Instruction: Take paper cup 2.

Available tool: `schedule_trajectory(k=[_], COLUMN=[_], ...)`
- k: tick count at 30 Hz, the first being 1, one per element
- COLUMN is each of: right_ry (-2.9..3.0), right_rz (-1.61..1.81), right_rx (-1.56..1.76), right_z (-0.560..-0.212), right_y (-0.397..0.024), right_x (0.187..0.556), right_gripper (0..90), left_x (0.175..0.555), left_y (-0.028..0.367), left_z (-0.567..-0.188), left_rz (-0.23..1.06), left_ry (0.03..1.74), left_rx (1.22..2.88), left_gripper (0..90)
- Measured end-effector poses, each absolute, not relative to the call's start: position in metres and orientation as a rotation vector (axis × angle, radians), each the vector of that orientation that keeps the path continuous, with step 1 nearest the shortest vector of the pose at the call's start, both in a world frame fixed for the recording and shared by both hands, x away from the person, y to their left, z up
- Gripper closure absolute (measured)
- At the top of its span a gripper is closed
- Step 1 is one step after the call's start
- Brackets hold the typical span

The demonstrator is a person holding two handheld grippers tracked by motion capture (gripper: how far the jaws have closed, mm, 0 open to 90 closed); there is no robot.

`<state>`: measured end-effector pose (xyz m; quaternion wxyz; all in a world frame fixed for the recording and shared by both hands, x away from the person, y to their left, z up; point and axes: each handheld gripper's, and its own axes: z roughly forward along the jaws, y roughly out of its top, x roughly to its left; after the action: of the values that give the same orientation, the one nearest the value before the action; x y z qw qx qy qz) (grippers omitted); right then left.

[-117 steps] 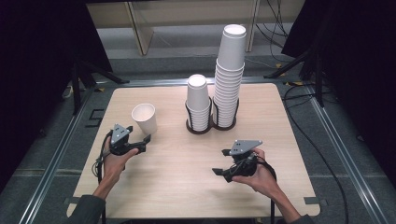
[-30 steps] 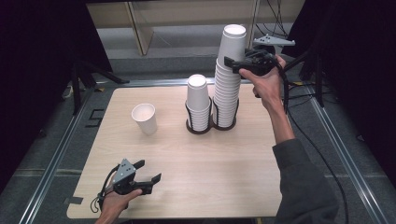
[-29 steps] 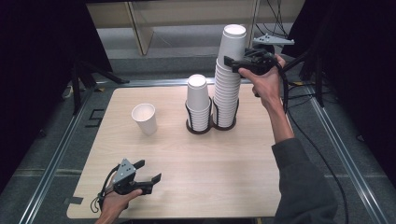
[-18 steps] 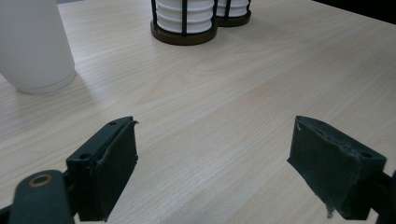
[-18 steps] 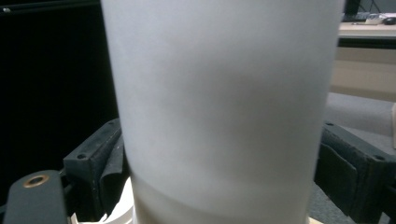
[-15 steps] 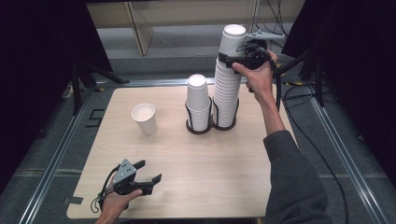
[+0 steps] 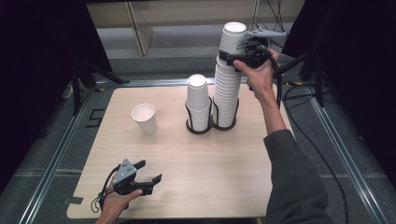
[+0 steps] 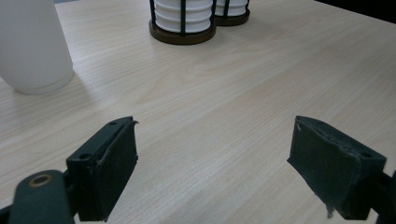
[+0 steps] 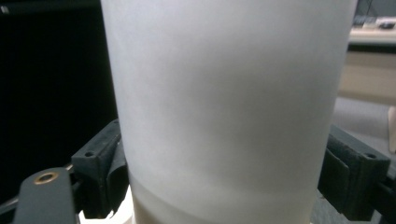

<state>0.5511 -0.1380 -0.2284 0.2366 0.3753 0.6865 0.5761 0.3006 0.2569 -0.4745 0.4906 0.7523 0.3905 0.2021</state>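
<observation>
Top cup (image 7: 234, 35) of the tall stack (image 7: 227, 88), near the worktop's far edge: light, thin-walled, crushable. Right gripper (image 7: 232, 58) fingers straddle its wall; grip gently mid-wall. Left gripper (image 7: 150, 171) fingers gape, empty.

Right arm: grey long sleeve (image 7: 292, 182), cuff ending short of wrist. Left forearm bare at table's near edge. Both grippers black: left gripper (image 7: 148, 173), right gripper (image 7: 223, 56). Each carries grey three-cornered plate on top, black cable trailing behind. Jaws blocky, dark worn pads (image 8: 117, 168) with frayed edges, small screw holes, brass-ringed hole (image 8: 41, 179) on arm.
</observation>
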Motion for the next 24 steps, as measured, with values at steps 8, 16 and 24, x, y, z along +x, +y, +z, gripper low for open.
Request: schedule_trajectory(k=[8,16,24], right_ry=[1.83,1.761,1.691], right_rz=[1.622,1.671,1.708], right_rx=[1.005,0.977,0.935], right_z=[-0.204,-0.18,-0.153], right_y=[-0.142,-0.146,-0.158], right_x=[0.544,0.538,0.524], right_gripper=[16.2,16.3,16.3], left_x=[0.301,0.302,0.3], left_y=[0.256,0.257,0.257], left_z=[-0.475,-0.476,-0.474], left_rz=[0.486,0.484,0.49], left_ry=[0.948,0.933,0.947], left_rx=[1.807,1.827,1.832], left_gripper=[14.4,14.4,14.4])
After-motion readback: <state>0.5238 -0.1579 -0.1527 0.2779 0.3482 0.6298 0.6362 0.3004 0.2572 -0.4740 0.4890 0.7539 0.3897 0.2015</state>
